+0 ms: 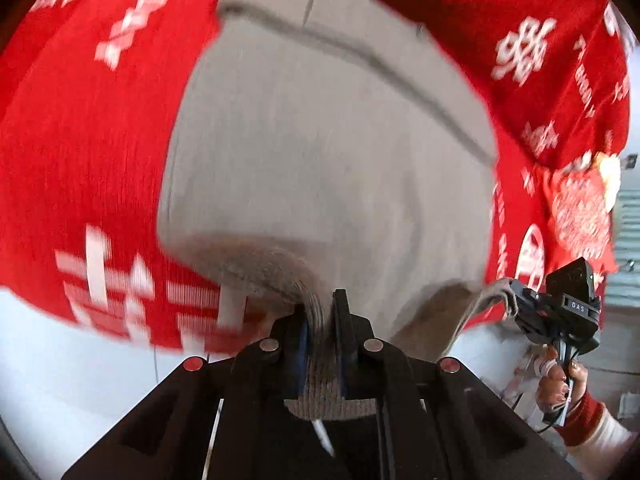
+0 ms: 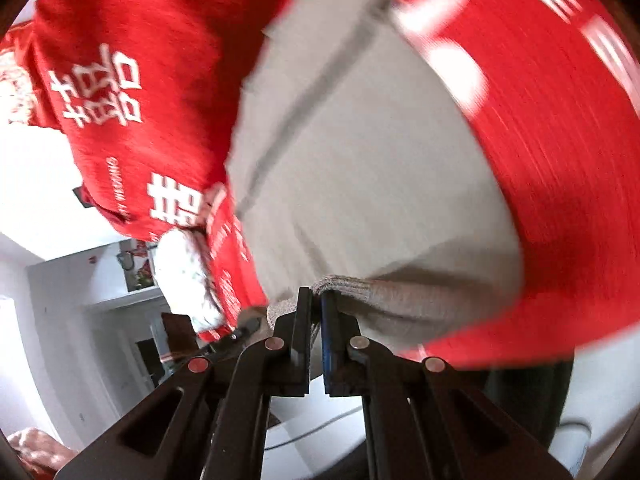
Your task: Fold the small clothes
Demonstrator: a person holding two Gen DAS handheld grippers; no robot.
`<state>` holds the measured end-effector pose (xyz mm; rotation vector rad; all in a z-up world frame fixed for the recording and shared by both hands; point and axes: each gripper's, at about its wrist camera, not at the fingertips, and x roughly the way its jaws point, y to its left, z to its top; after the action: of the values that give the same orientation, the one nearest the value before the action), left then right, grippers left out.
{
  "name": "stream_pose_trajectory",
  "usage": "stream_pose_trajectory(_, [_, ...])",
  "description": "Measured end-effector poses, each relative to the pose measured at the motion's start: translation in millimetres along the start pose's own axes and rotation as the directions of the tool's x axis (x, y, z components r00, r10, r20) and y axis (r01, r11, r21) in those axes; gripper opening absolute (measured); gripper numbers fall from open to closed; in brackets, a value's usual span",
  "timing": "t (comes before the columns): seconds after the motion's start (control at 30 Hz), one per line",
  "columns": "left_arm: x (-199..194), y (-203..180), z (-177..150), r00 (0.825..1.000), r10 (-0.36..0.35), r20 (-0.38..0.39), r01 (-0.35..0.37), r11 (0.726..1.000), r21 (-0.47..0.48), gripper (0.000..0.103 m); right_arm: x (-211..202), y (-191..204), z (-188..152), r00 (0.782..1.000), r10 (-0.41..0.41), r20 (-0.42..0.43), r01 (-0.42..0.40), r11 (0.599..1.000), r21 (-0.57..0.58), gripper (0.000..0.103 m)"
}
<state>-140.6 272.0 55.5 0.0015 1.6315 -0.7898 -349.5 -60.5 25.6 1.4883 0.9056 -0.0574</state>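
A small grey knitted garment [image 1: 320, 152] lies spread on a red cloth with white characters [image 1: 80, 140]. My left gripper [image 1: 326, 308] is shut on the garment's ribbed near edge, and the knit bunches between its fingers. At the right of the left wrist view, my right gripper [image 1: 516, 300] pinches the garment's other near corner, held by a hand [image 1: 560, 384]. In the right wrist view the right gripper [image 2: 316, 304] is shut on the ribbed hem of the grey garment [image 2: 360, 160], whose near edge is lifted off the red cloth [image 2: 560, 160].
The red cloth hangs over the table's edge. A red patterned packet [image 1: 580, 216] lies at its far right. Beyond the table the right wrist view shows white walls, a shelf [image 2: 136, 272] and a white bundle [image 2: 188, 280] by the cloth's edge.
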Motion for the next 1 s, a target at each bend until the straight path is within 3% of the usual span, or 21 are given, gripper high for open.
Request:
stream_pose_trajectory(0.13, [-3,-5,47,0.996,0.028,0.082,-0.028,1.0,0.002,0.012,-3,21,57,0.999,-0.028,0.037,0.03,0.998,-0.052,0.004])
stream_pose_trajectory(0.3, [6,-9,108,0.987,0.09,0.13,-0.091,0.996,0.004,0.012,15,25,97,0.993,-0.094,0.066,0.095,0.995,-0.019,0.005])
stream_pose_trajectory(0.5, [15,-19,130,0.987,0.132,0.086,-0.132,0.991,-0.007,0.012,16,16,119,0.99,-0.131,0.043,0.131,0.991,0.014,0.005])
stream_pose_trajectory(0.7, [3,-12,126,0.99,0.142,0.015,-0.142,0.989,-0.048,0.013,9,11,129,0.995,-0.092,0.043,0.09,0.995,0.044,0.008])
stream_pose_trajectory(0.73, [1,-14,128,0.987,0.16,0.005,-0.16,0.986,-0.045,0.016,8,12,133,0.995,-0.088,0.043,0.086,0.995,0.048,0.008])
stream_pose_trajectory(0.8, [-1,-21,128,0.982,0.186,0.011,-0.186,0.982,-0.029,0.034,7,15,141,0.995,-0.097,0.028,0.096,0.995,0.036,0.009])
stream_pose_trajectory(0.87, [-7,-30,130,0.964,0.262,0.049,-0.262,0.965,-0.001,0.083,7,20,146,0.992,-0.124,0.014,0.124,0.992,0.01,0.009])
stream_pose_trajectory(0.93, [-17,-40,132,0.94,0.326,0.105,-0.332,0.943,0.039,0.086,8,26,150,0.986,-0.164,-0.001,0.164,0.986,-0.033,0.009])
stream_pose_trajectory(0.97, [-20,-44,134,0.935,0.337,0.109,-0.343,0.938,0.048,0.087,9,30,152,0.981,-0.193,-0.009,0.192,0.98,-0.06,0.009])
stream_pose_trajectory(1.0, [-22,-46,136,0.931,0.347,0.113,-0.354,0.934,0.052,0.087,9,31,153,0.977,-0.214,-0.016,0.212,0.974,-0.081,0.021])
